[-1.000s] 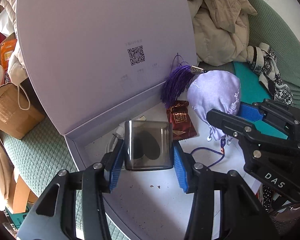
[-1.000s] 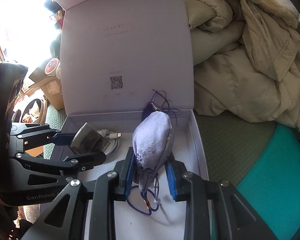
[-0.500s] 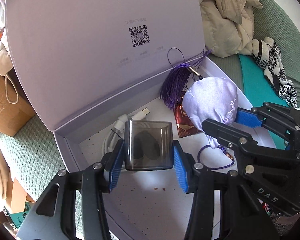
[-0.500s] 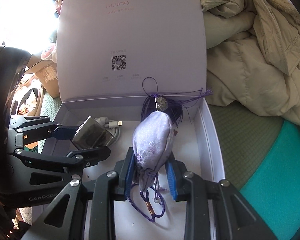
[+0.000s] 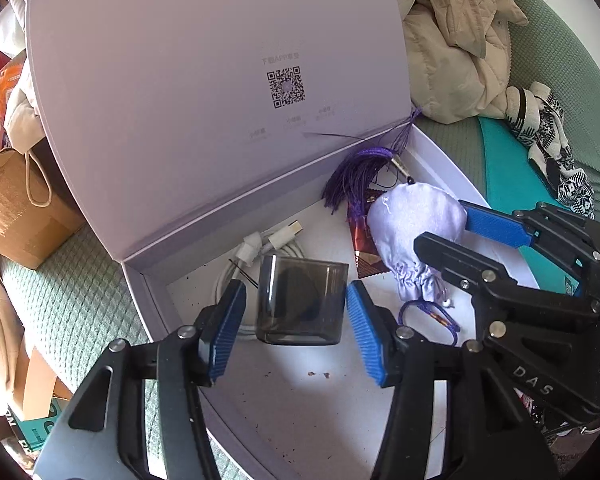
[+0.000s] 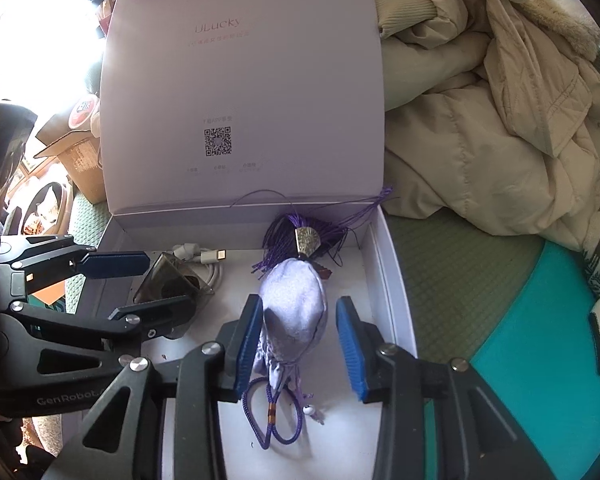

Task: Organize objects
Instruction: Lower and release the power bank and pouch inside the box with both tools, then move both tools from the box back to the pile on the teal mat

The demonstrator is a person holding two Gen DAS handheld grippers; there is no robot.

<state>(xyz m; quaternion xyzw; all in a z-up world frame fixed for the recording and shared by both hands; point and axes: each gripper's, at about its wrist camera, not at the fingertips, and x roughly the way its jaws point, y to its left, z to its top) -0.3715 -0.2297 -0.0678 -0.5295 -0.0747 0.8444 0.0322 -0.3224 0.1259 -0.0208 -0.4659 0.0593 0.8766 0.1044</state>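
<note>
A lilac gift box [image 5: 172, 292] stands open, its lid [image 5: 204, 80] raised behind. A smoky clear plastic case [image 5: 300, 304] lies in the box on a white cable [image 5: 260, 240]. My left gripper [image 5: 296, 332] is open around the case with gaps on both sides. A lavender satin pouch [image 6: 294, 300] with a purple tassel [image 6: 300, 228] and cord lies on the box floor. My right gripper [image 6: 298, 344] is open around the pouch. The pouch [image 5: 412, 224] and right gripper [image 5: 452, 232] also show in the left wrist view.
A dark red foil sachet [image 5: 362, 248] lies under the pouch. A beige padded coat [image 6: 480, 120] is heaped to the right of the box on a green quilted cover [image 6: 452, 280]. Cardboard boxes [image 5: 16, 208] stand to the left. A teal mat [image 6: 540, 344] lies at right.
Both grippers lowered into the box and opened. The left let go of the plastic case and the right let go of the pouch; both now rest in the box.
</note>
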